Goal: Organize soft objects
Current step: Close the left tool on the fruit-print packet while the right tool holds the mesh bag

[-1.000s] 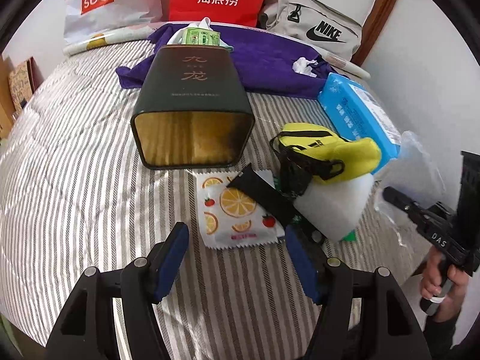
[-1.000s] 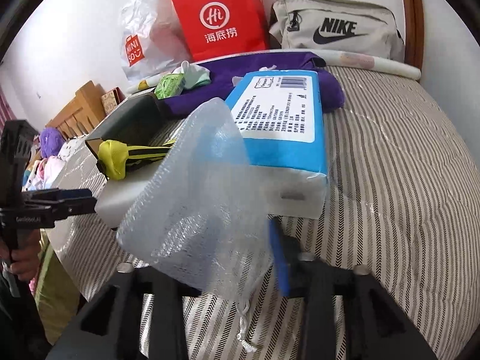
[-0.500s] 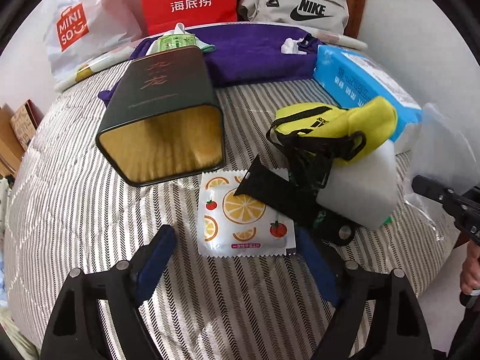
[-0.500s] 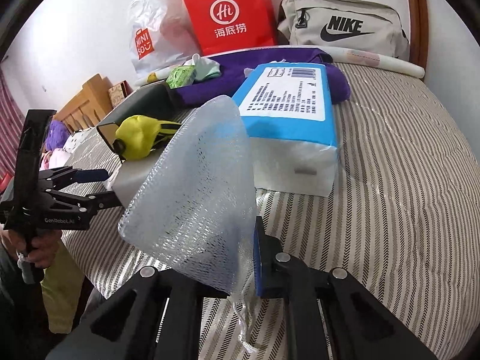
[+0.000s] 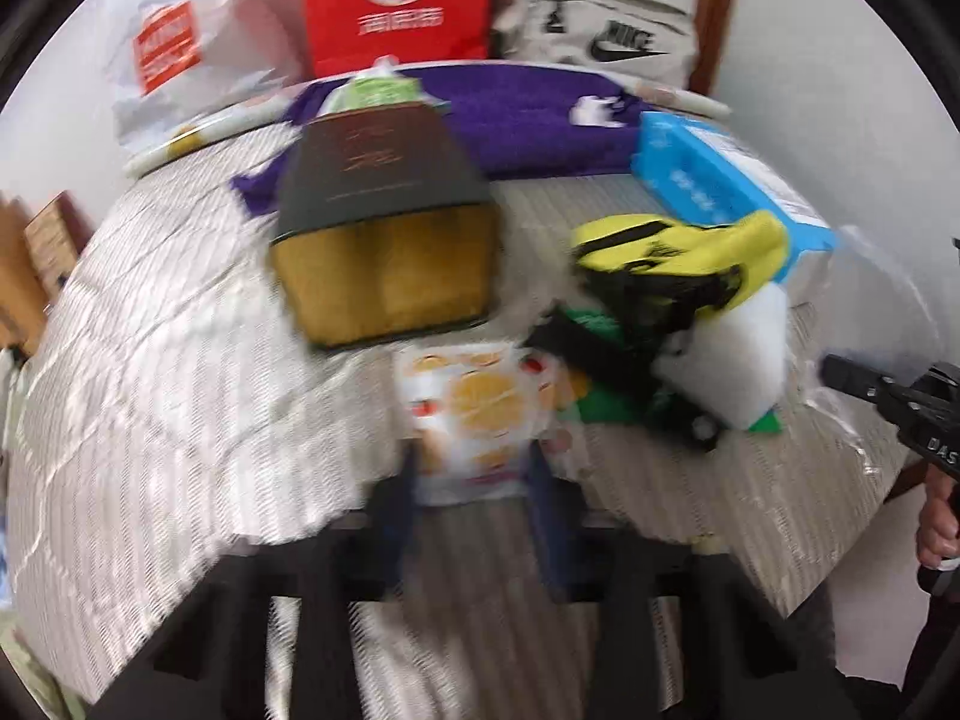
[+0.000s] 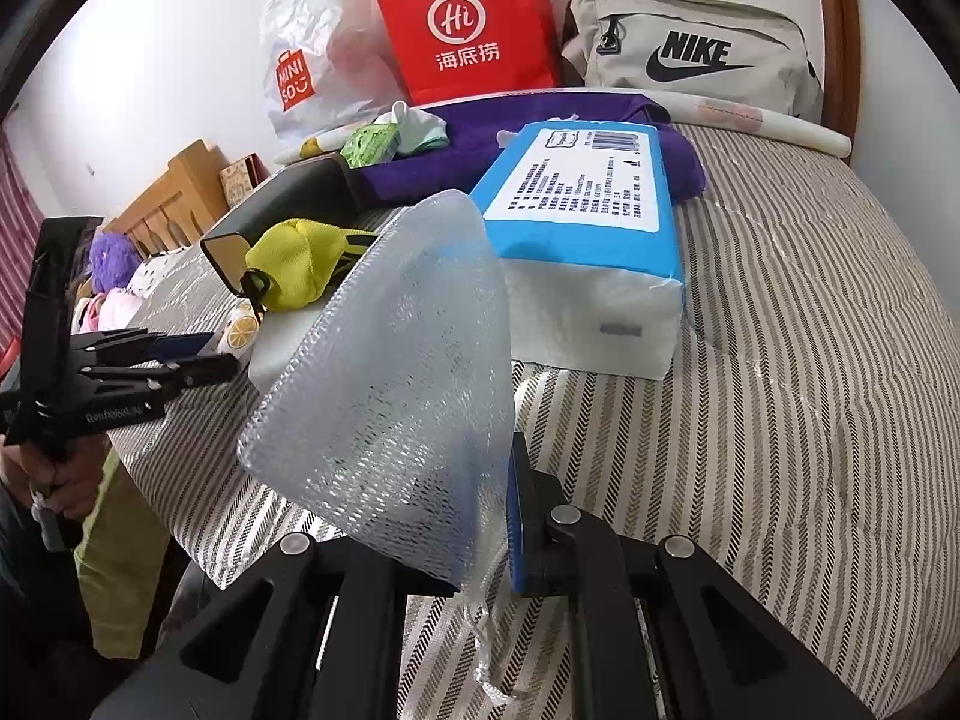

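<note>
Striped bed cover (image 6: 780, 360) carries everything, with a white wall behind.

Nearest in the left wrist view, the left gripper (image 5: 474, 480) has just been closing: its jaws stood wide around the fruit-print packet (image 5: 474, 420) earlier and are now narrow, the blue pads squeezing the packet's near end. This view is blurred, so finer contact is hard to read. The packet lies near the bed's front edge, in front of the dark box (image 5: 384, 252) lying on its side with its open end toward the camera. Right of the packet: a black strap, a white block (image 5: 732, 360) and a yellow pouch (image 5: 678, 246) piled together, touching.

The right gripper (image 6: 480, 516) is clamped on the clear mesh bag (image 6: 390, 372), as before; the bag stands up above the jaws over the front edge, its drawstring hanging down. Beyond it sits the blue tissue pack (image 6: 588, 198), then a purple towel (image 6: 456, 150) across the back of the bed. Against the wall: a white shopping bag (image 6: 312, 54), a red paper bag (image 6: 468, 24) and a grey sports bag (image 6: 690, 54).

Bare striped cover lies on the right side up to the right edge, and left of the dark box. The middle is crowded.
</note>
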The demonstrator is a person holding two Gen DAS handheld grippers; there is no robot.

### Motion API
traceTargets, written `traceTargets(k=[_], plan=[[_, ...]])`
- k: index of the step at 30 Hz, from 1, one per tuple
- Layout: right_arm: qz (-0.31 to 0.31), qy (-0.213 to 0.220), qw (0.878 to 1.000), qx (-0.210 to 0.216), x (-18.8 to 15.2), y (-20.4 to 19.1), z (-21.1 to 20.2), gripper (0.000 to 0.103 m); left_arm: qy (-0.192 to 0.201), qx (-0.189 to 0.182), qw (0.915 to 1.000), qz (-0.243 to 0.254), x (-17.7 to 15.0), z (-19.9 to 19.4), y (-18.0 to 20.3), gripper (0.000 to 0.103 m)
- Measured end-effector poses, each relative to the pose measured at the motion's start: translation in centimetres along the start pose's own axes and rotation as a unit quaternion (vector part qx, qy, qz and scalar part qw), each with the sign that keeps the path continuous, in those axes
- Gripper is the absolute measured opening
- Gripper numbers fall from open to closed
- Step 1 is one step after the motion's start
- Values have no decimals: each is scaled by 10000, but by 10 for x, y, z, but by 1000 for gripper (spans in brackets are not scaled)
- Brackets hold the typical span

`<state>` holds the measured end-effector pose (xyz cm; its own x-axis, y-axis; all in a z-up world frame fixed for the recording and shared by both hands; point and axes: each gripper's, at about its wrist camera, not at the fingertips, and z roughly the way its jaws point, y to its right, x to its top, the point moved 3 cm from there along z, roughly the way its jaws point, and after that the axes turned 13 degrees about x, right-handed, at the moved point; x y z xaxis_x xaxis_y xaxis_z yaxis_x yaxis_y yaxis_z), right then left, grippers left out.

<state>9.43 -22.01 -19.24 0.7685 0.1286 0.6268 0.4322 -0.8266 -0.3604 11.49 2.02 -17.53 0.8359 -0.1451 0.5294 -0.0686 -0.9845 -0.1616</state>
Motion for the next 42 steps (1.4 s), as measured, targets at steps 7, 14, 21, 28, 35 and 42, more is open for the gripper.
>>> traceTargets(k=[7,14,21,28,35,42], plan=[[57,-13,10000,11,-4,4,-3,11,-26,-372,9989,-296,5,1,-8,47],[119,-47,9999,-25,-6,8,-3,11,38,-35,9999,92,19,13,22,74],[134,-69,9999,-22,-8,8,-2,11,247,179,9995,79,18,13,15,51],[126,-68,9999,-4,-8,7,-1,11,282,205,9993,166,18,14,19,65],[134,-69,9999,7,-11,7,-3,7,383,67,9992,-79,15,10,6,34],[89,7,9999,61,-11,0,-14,5,388,-327,9980,-364,8,-3,-5,10]])
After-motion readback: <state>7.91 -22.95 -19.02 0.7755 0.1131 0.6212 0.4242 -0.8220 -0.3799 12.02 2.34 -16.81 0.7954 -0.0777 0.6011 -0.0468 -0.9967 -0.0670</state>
